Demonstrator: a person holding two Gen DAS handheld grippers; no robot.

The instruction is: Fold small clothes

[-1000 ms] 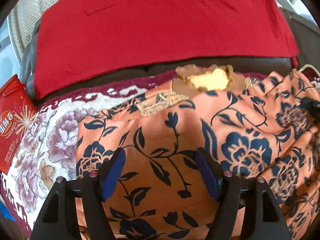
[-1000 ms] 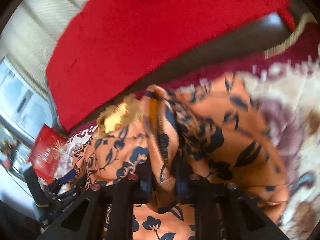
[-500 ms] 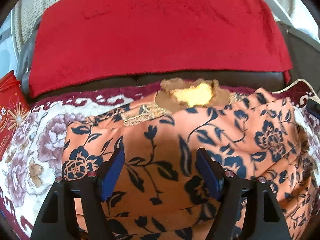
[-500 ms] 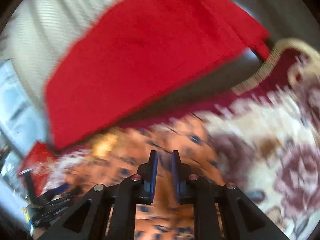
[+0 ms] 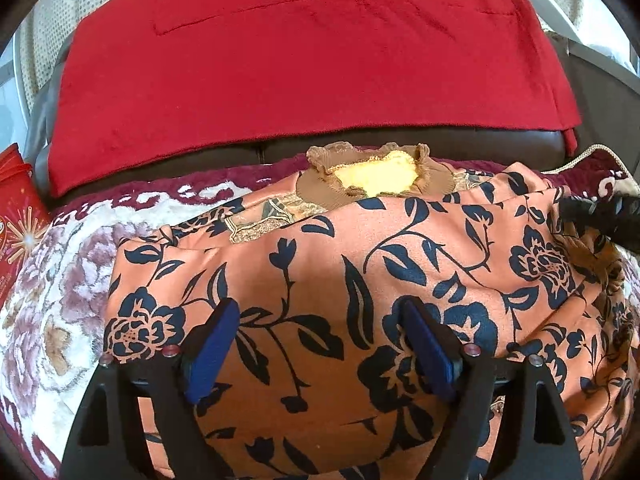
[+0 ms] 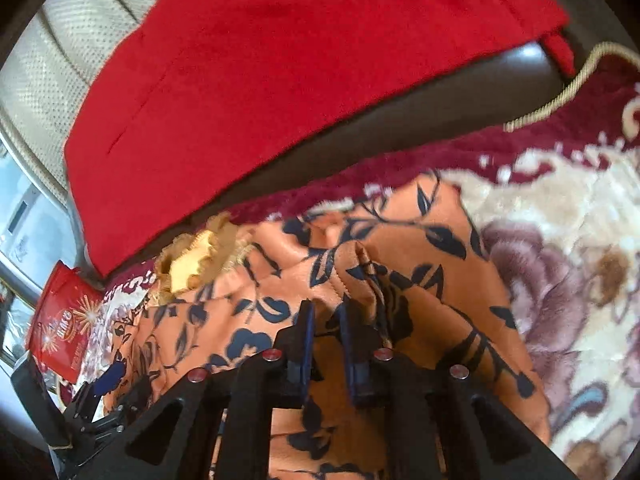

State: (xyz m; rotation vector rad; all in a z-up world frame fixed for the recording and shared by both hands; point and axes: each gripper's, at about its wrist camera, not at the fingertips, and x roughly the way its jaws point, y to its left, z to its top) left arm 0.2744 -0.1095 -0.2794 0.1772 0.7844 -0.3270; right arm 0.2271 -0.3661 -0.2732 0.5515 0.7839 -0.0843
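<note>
An orange garment with dark blue flowers lies on a floral plush cover, its brown ruffled collar with yellow lining at the far side. My left gripper hovers over the garment's near part, wide open and empty. My right gripper is nearly closed with a narrow gap, at a raised fold of the garment; whether it pinches cloth I cannot tell. The right gripper's black tip shows at the right edge of the left wrist view. The left gripper shows at the lower left of the right wrist view.
The floral cover with maroon border lies on a dark sofa. A red blanket drapes the backrest. A red snack bag stands at the left, also seen in the right wrist view.
The right gripper let go of the gathered cloth, swung up, then came back down to a fold. The garment's right part now lies folded over. The left gripper stayed open and shifted slightly.
</note>
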